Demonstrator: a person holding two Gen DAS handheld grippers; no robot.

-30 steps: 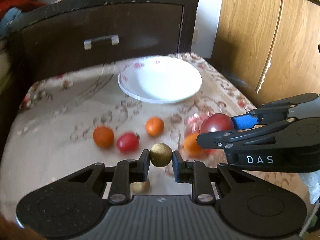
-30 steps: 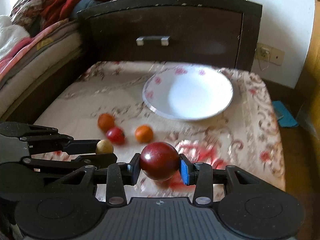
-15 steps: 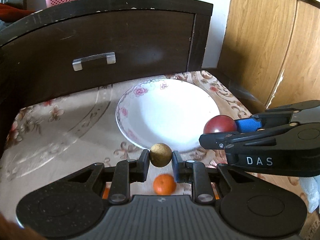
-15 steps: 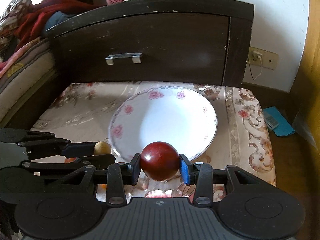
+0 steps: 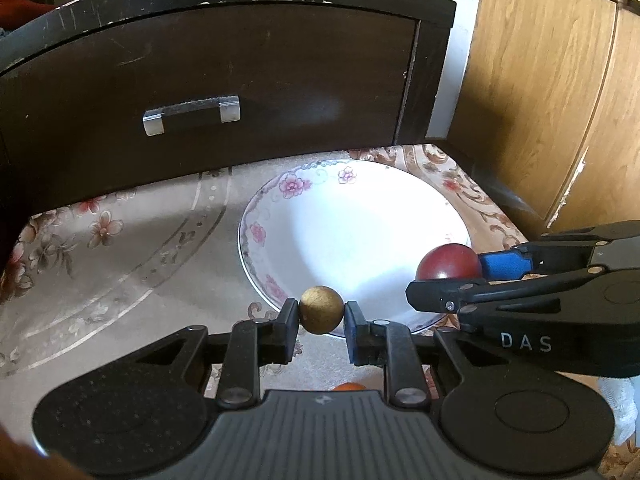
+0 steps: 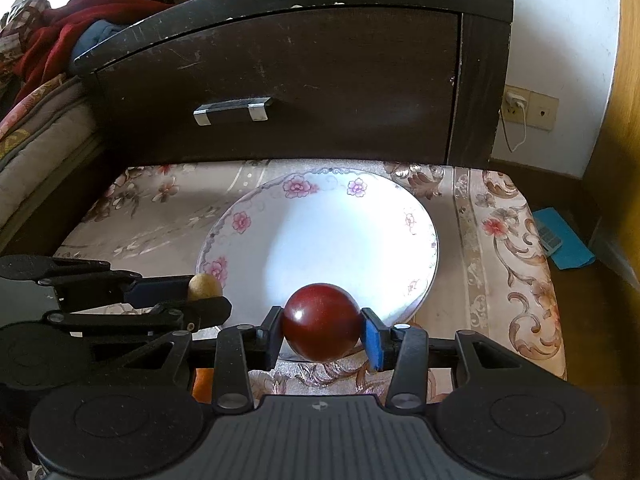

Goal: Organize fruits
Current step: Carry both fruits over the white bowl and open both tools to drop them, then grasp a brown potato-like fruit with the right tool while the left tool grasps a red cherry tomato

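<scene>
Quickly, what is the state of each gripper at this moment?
Left gripper: closed on the small tan fruit.
Right gripper: closed on the dark red fruit.

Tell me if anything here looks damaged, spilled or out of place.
Nothing spilled. The floral plate sits flat and empty. The dark dresser has scuffed, chipped edges, and the wooden cabinet shows chipped veneer along its lower edge. Both fruits look intact.

Low table point(image 6: 516, 304), floral beige-and-brown patterned cloth point(image 5: 120, 256) over top. White plate point(image 6: 424, 232), pink flower rim, lies flat on cloth toward back, near dark wooden drawer unit point(image 5: 280, 92) standing behind. Orange fruit point(image 5: 349, 386) on cloth at near edge, mostly hidden. Plate bare inside.
</scene>
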